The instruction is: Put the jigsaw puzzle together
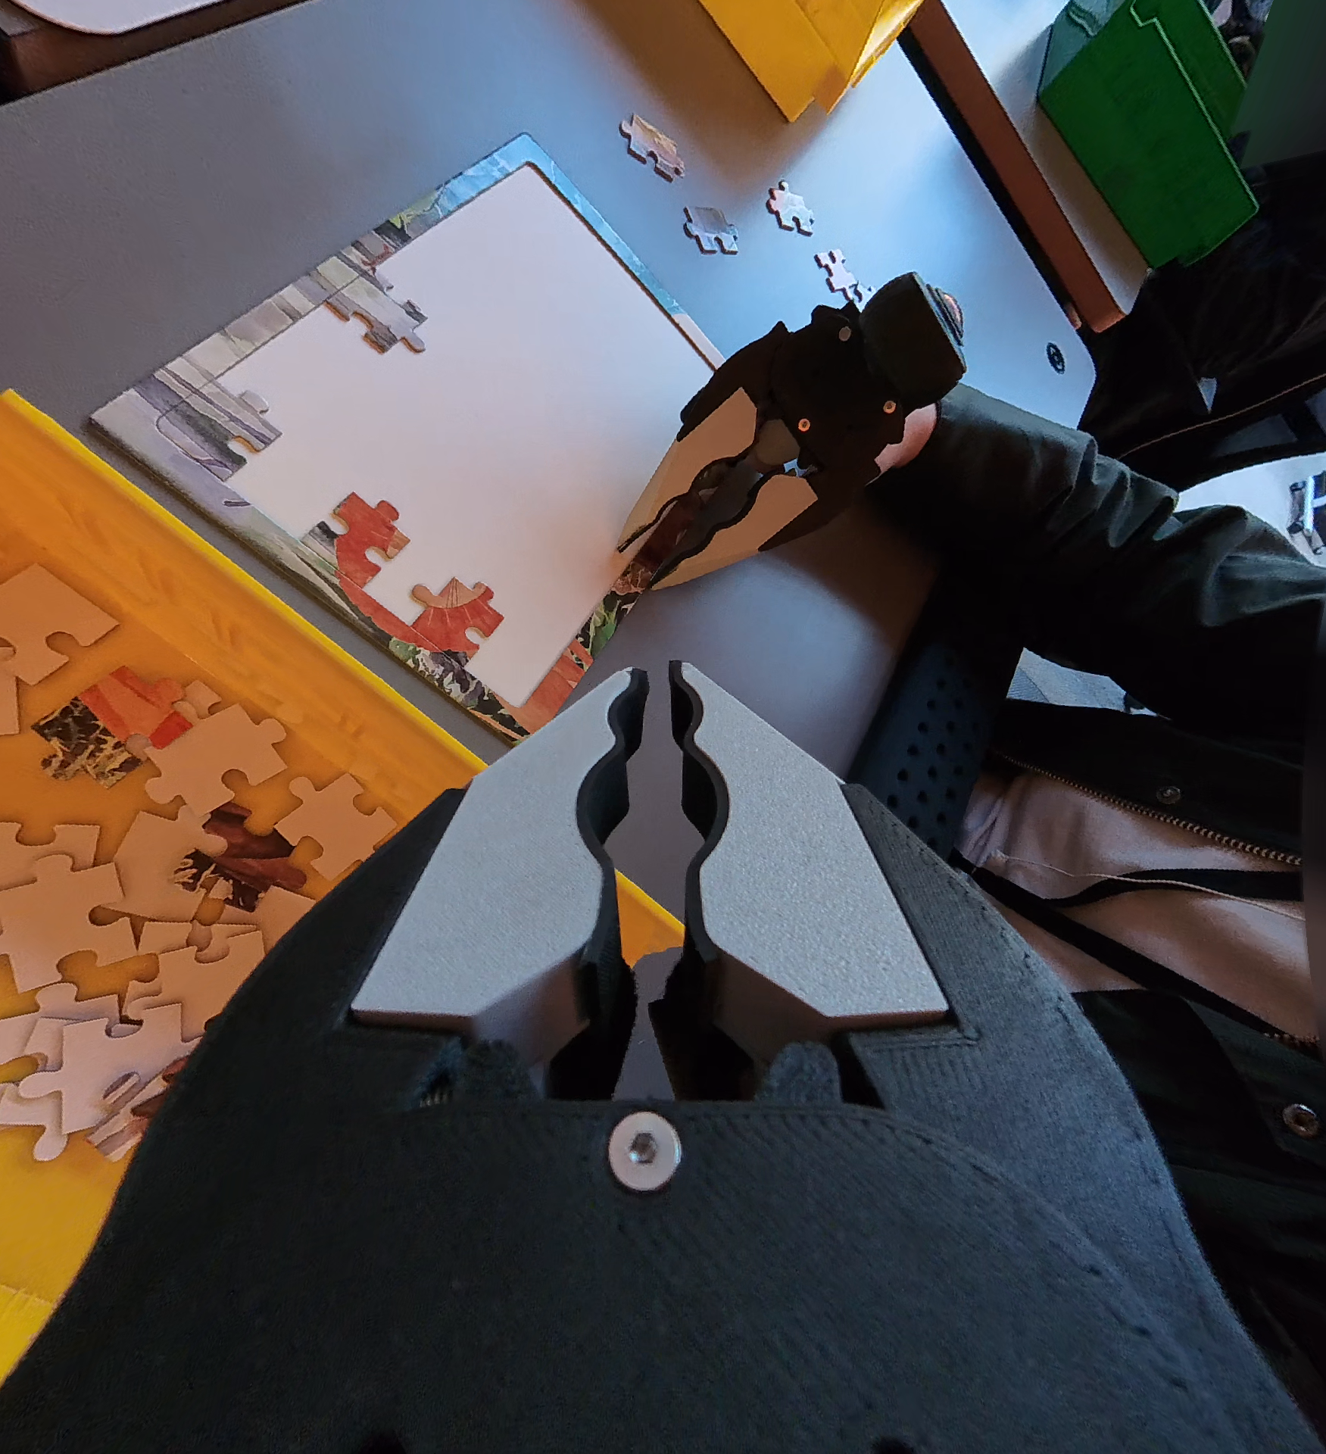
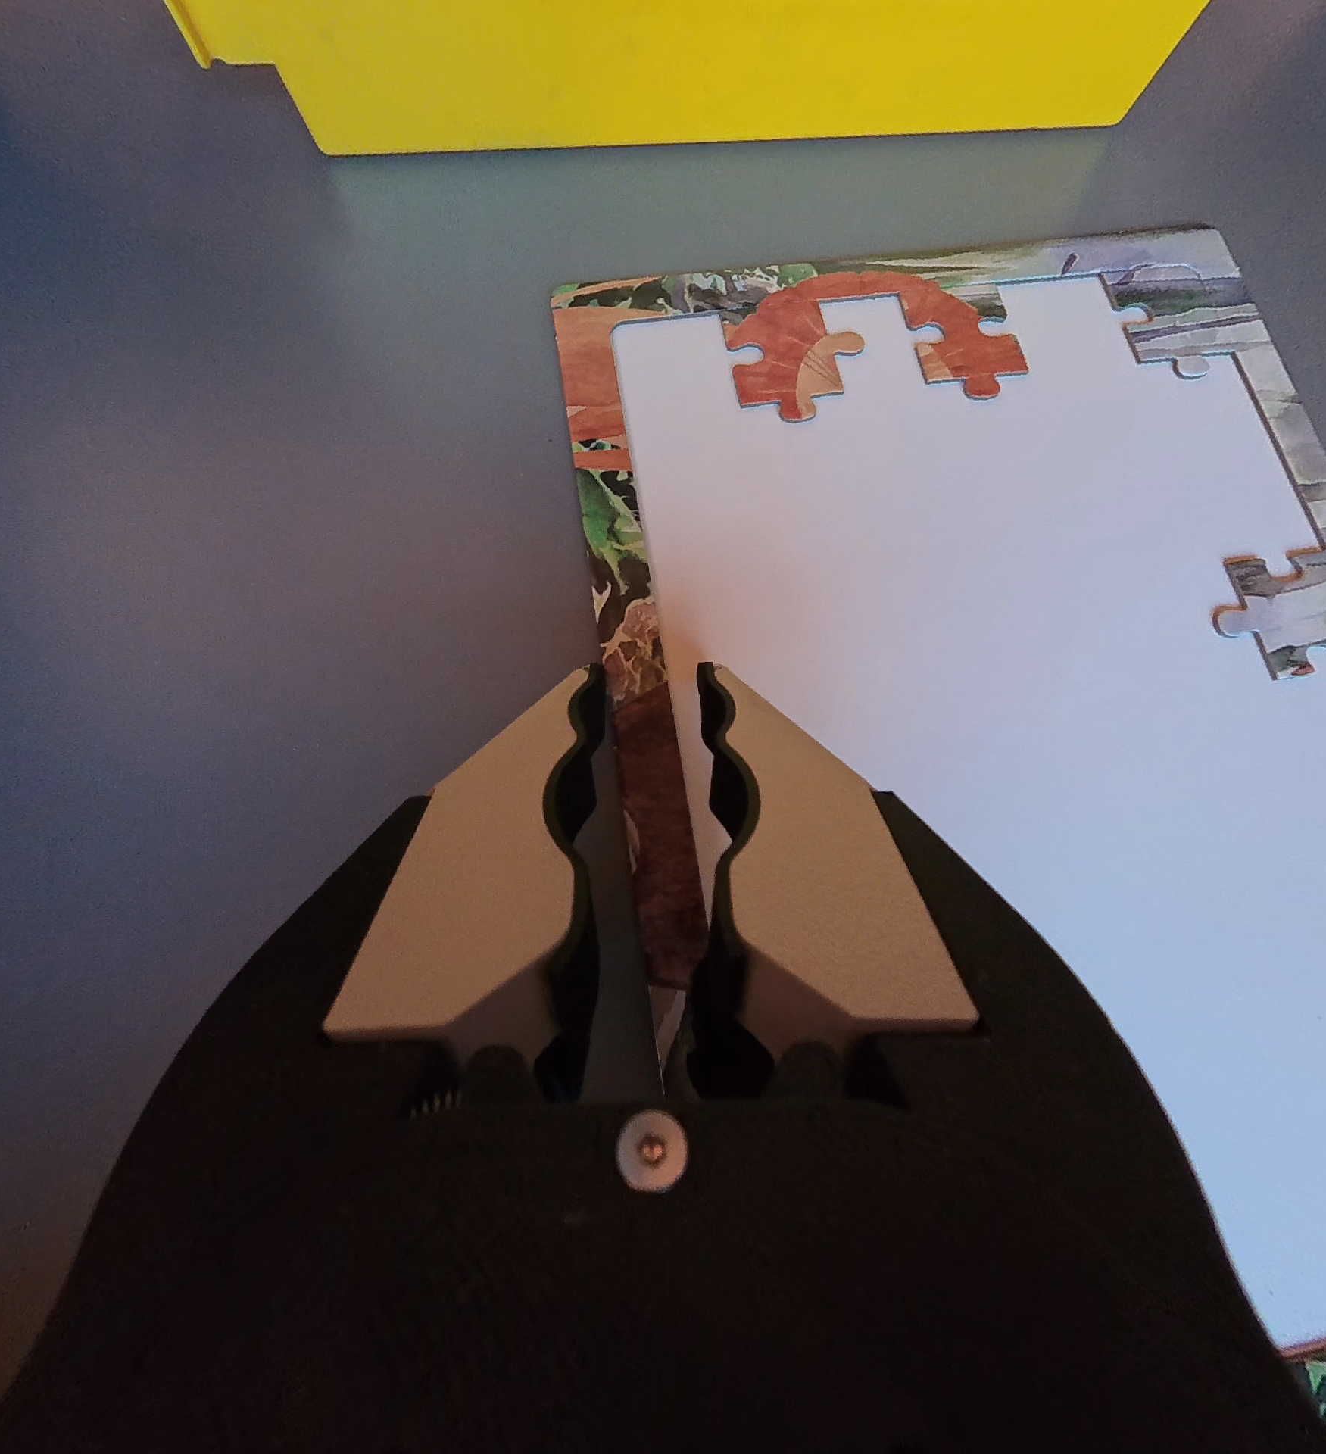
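Observation:
The puzzle board [image 1: 172, 397] lies flat on the grey table, its white inside mostly bare. Red pieces [image 1: 364, 543] and grey pieces [image 1: 388, 319] sit along its border; the board [image 2: 604, 511] and red pieces [image 2: 793, 362] also show in the right wrist view. My left gripper [image 1: 655, 677] hovers off the board's near corner, jaws almost closed and empty. My right gripper [image 2: 651, 669] has its jaws a little apart astride the board's patterned border. Seen from the left, its tips [image 1: 640, 570] rest at the board's edge. I cannot tell whether it pinches the border.
A yellow bin [image 1: 250, 614] left of the board holds several loose pieces [image 1: 54, 905]; its wall [image 2: 683, 71] shows beyond the board. Several loose pieces [image 1: 711, 228] lie on the table past the board. Another yellow box [image 1: 801, 47] and a green box [image 1: 1147, 134] stand farther off. A dark sleeve [image 1: 1076, 535] is behind the right gripper. Some 20 cm of space lies between my two pairs of fingers.

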